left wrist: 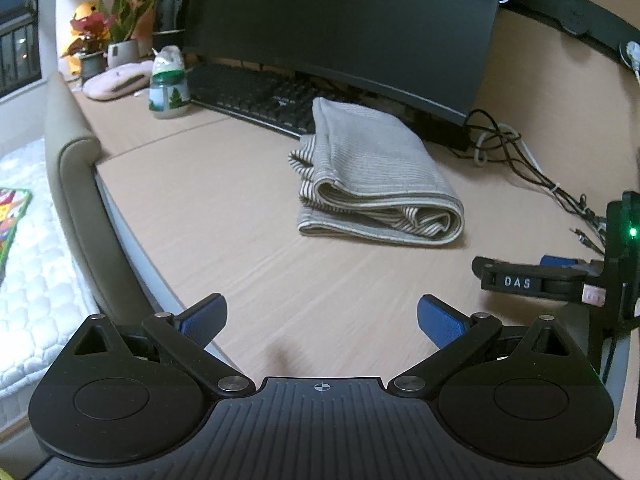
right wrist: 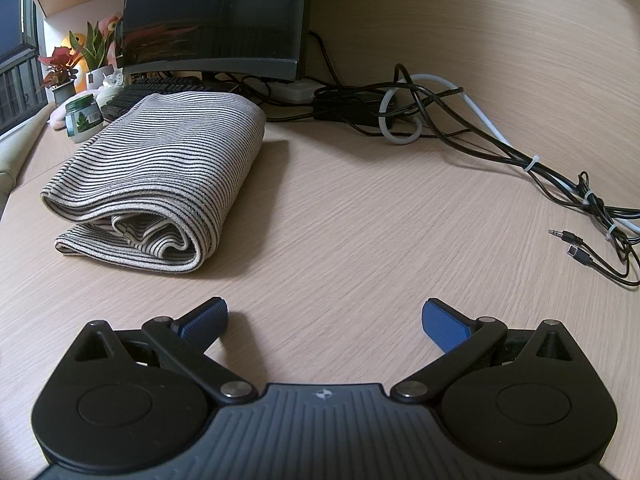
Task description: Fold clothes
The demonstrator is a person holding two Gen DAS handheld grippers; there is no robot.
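On the desk (right wrist: 360, 208), in front of the monitor (left wrist: 344, 20), the striped cloth (right wrist: 160, 176) lies already folded, so we judge little remains, and our left gripper (left wrist: 322, 320) and right gripper (right wrist: 325, 320) stand wide open, holding nothing.

A pale wood-grain desk (left wrist: 248, 216) fills the foreground under dim indoor light. At its back stands a dark curved monitor (left wrist: 344, 20) with a black keyboard (left wrist: 256, 100) beneath it. Potted plants (left wrist: 120, 28) and a green-lidded jar (left wrist: 168, 96) sit in the far left corner by a dark window (left wrist: 16, 52). Tangled cables (right wrist: 440, 116) trail along the right. A white quilted mattress (left wrist: 36, 280) lies left of the desk.
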